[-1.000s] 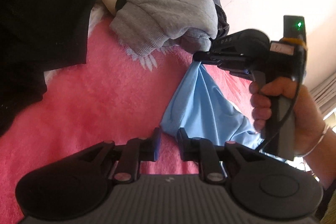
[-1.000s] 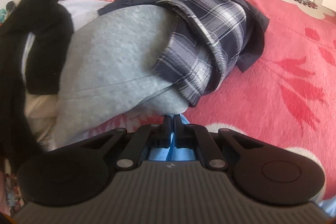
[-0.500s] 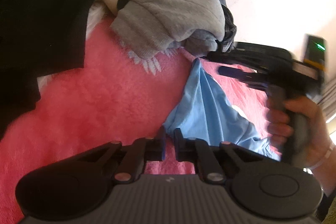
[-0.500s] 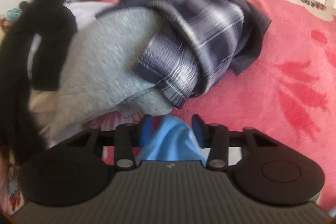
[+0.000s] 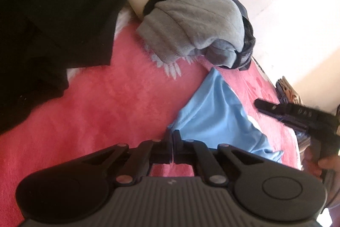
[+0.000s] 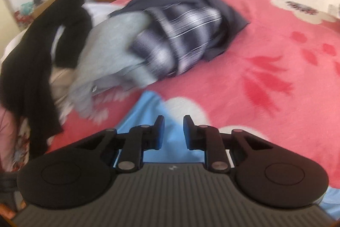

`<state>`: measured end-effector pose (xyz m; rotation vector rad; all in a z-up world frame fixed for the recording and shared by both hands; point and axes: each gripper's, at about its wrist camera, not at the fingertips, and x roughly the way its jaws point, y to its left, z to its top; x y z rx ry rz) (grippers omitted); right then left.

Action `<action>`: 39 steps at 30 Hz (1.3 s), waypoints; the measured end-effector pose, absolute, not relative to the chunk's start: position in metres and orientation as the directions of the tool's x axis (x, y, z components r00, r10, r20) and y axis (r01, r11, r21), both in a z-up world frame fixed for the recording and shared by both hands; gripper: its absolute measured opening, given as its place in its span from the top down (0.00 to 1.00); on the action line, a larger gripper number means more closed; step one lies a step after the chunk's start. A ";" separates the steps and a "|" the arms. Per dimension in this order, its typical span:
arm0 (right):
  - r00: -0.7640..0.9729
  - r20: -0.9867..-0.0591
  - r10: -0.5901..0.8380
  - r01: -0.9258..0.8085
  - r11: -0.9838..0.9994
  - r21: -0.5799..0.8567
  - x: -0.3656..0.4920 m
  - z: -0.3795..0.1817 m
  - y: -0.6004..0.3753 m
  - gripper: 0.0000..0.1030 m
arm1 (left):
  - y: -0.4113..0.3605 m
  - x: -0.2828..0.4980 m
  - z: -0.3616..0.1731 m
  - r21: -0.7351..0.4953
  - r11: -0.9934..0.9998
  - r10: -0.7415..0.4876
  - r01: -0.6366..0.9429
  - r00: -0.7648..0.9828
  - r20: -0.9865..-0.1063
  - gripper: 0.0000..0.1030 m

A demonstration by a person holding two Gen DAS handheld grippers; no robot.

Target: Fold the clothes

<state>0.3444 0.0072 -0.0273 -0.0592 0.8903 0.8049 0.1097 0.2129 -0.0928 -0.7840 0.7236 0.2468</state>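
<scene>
Pink fleece bedspread (image 5: 102,103) fills the frame, white and red flower prints across it, pale wall behind, and we go straight to the tools. Left gripper (image 5: 172,143), jaws pressed together, is pinching the near corner of the light blue thin-fabric garment (image 5: 214,118), cloth caught right at the pads. From that pinch the garment runs away and to the right, its long axis heading up toward the far point that lies just beside the heap. Right gripper (image 6: 172,131), seen from its own camera, has its blue-padded jaws apart but closing, nothing between them; the blue cloth lies flat beneath and beyond the fingertips, not in them. In the left view that same tool sits off the garment's right edge, held in a hand (image 5: 318,163), over the bedspread rather than over the cloth. So the free edge lies toward the left of the right gripper, and it's the nearer one for it. Farther out: crumpled grey sweatshirt (image 5: 197,20), navy-and-white plaid shirt (image 6: 180,39) tucked against it, black garment (image 5: 53,14) draped on the left
</scene>
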 end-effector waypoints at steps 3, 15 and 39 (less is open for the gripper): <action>0.303 -0.767 0.565 -0.690 0.686 0.233 0.341 -0.045 0.036 0.84 | 0.210 0.111 -0.091 -0.539 0.706 -0.034 -0.459 0.739 -0.673 0.99; 0.489 -0.694 0.529 -0.524 0.814 0.251 0.378 -0.055 0.066 0.84 | 0.236 0.107 -0.106 -0.650 0.602 -0.086 -0.464 0.771 -0.631 0.96; 0.426 -0.697 0.577 -0.896 0.165 -0.411 0.168 -0.076 0.097 0.93 | 0.263 0.104 -0.102 -0.701 0.544 -0.117 -0.460 0.787 -0.606 0.75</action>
